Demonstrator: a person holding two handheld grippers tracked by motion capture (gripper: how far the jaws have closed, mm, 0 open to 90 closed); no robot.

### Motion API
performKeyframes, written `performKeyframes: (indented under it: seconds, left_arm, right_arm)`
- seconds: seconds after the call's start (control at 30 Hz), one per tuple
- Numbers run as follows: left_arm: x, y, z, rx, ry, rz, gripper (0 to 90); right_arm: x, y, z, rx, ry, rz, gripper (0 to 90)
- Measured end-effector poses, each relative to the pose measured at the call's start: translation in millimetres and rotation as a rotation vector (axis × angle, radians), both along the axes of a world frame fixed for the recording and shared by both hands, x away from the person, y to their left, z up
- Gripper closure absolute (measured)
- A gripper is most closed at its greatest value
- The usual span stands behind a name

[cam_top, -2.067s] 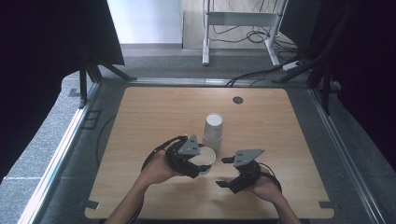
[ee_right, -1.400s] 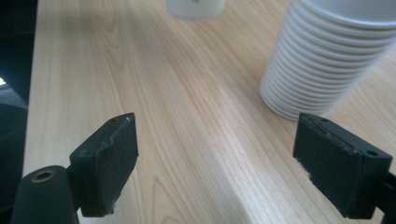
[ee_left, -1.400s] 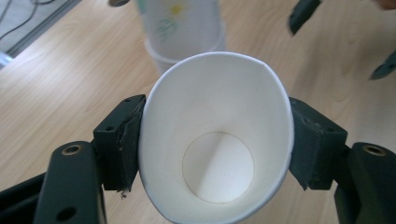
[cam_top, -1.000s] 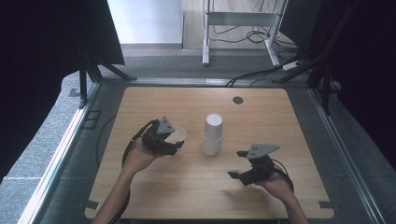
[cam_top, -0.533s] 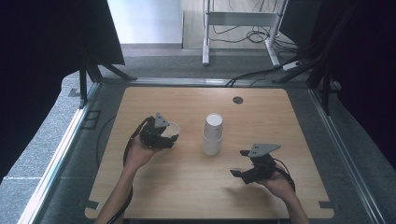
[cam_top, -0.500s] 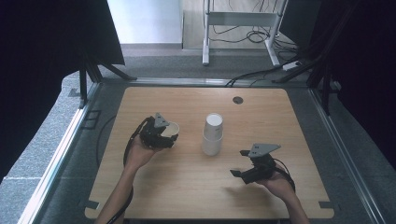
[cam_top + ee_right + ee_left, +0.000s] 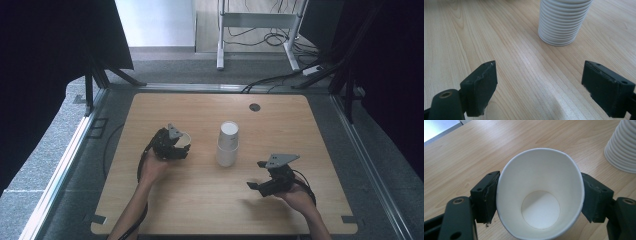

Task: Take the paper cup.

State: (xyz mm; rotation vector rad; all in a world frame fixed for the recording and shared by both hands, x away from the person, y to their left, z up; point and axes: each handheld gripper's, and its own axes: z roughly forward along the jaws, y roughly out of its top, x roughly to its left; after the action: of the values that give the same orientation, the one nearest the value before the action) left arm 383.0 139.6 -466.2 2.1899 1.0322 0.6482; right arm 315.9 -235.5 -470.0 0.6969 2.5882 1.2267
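**Paper cup between the left jaws, stack at mid-table**

Paper cup [image 7: 540, 197] sat between the two black jaws of the left gripper [image 7: 540, 200], mouth towards that gripper's camera, its rim pressed from round into an oval by the pads on either side. Those jaws had just been opening a little, yet in the left gripper view both pads were against the cup's wall, so the grip held. From the high view the cup [image 7: 183, 140] showed at the left-centre of the wooden table [image 7: 200, 200], low over the boards; whether its base touched the wood could not be told. The person's left hand [image 7: 152, 167] carried the gripper [image 7: 172, 144], forearm coming in from the near edge.

Just to the right stood the stack of white paper cups [image 7: 228, 144], upside down at the middle of the table, near the held cup but apart from it. Its ribbed rims showed at the upper right of the left gripper view [image 7: 622, 147] and straight ahead in the right gripper view [image 7: 564, 21].

Farther right and nearer the person, the right gripper [image 7: 261, 185] hovered low over bare wood, well apart from the stack. Its jaws stood wide with nothing between them [image 7: 539, 87], only table grain. The right hand [image 7: 295, 197] held it from behind.

A small dark round disc [image 7: 255, 107] lay set in the tabletop near the far edge.
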Motion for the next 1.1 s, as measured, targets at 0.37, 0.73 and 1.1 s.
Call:
performKeyframes:
  seconds: [0.37,0.73,1.1]
  left_arm:
    - [1.3,0.6,3.0,-0.070,0.027,0.019,10.4]
    - [-16.5,1.1,26.5,-0.118,-0.020,-0.017,2.4]
    - [-37.5,-1.4,37.9,-0.123,-0.050,-0.056,0.4]
  right_arm:
    - [0.2,0.8,-1.4,-0.009,0.009,0.007,12.9]
    - [-0.2,0.2,-0.6,-0.011,0.009,0.008,12.9]
    - [-0.9,-0.6,0.7,-0.012,0.010,0.008,12.9]
